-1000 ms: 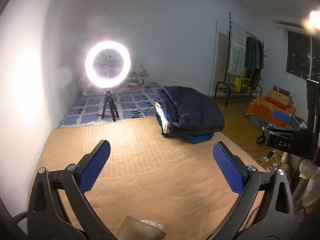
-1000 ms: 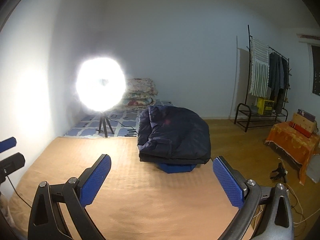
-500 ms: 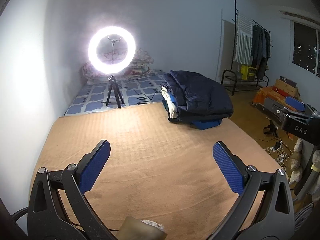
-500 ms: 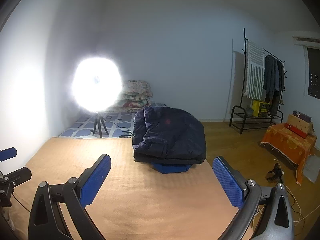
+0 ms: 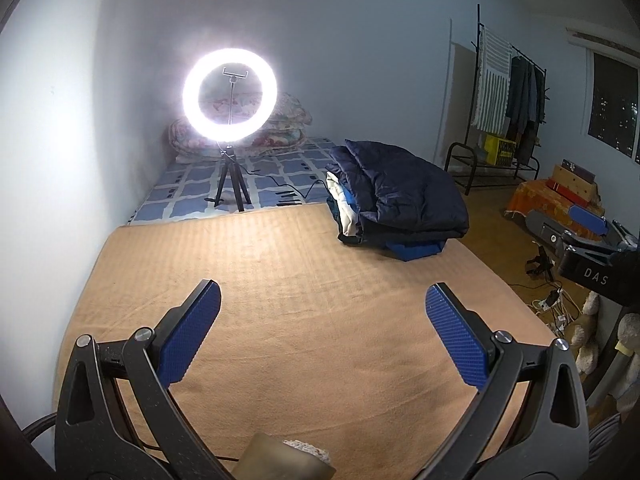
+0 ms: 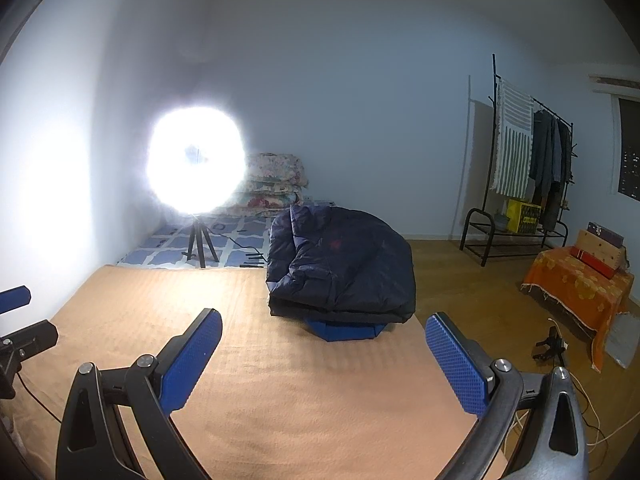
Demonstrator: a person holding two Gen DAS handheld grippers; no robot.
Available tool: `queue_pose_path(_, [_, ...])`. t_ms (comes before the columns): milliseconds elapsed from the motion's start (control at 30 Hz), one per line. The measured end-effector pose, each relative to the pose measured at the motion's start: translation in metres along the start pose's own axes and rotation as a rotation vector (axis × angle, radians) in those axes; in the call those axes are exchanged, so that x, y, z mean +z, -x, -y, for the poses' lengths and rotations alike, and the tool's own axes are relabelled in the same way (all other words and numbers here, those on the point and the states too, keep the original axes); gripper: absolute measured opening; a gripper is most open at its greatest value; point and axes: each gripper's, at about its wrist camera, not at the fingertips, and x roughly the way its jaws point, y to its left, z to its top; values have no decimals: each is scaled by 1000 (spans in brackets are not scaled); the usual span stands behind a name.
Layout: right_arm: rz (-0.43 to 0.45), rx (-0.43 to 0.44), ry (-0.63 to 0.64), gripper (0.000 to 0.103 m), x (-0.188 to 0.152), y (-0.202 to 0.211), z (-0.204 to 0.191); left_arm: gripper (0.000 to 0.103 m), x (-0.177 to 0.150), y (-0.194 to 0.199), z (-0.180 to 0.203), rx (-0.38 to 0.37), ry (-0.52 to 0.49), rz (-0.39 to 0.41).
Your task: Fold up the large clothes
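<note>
Several folded garments form one stack at the far right part of the tan blanket (image 5: 280,320), topped by a dark navy puffer jacket (image 6: 344,268). From the left wrist view the jacket (image 5: 404,196) shows a white garment (image 5: 340,208) and a bit of bright blue tucked into the stack's left edge, and a blue garment (image 6: 344,330) pokes out from under the front of the stack, lying flat on the blanket.

Both grippers hover above the near part of the blanket, well apart from the stack. The left gripper (image 5: 322,334) has its blue-padded fingers spread wide with nothing between them; the right gripper (image 6: 322,356) is likewise spread wide and empty. The right gripper also shows at the right edge of the left wrist view (image 5: 592,240).

Beyond the blanket lies a blue-and-white patterned mattress (image 5: 192,192), on which a lit ring light (image 5: 229,93) stands on a small tripod (image 5: 231,184). Floral quilts (image 6: 276,184) are stacked against the wall behind it. To the right, on the wooden floor, stands a black clothes rack (image 6: 524,168) with hanging clothes, and nearer is a piece of furniture draped in orange cloth (image 6: 576,284).
</note>
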Motion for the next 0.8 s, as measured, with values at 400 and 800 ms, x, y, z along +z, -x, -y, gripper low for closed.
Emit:
queue_pose_path(400, [-5,2,8,103,-1,-1,-1,103,0,0,0,1,2,2])
queue_pose_path(800, [-2,-5,17,103,-2,-2,0,103,1,2,2,1,7,8])
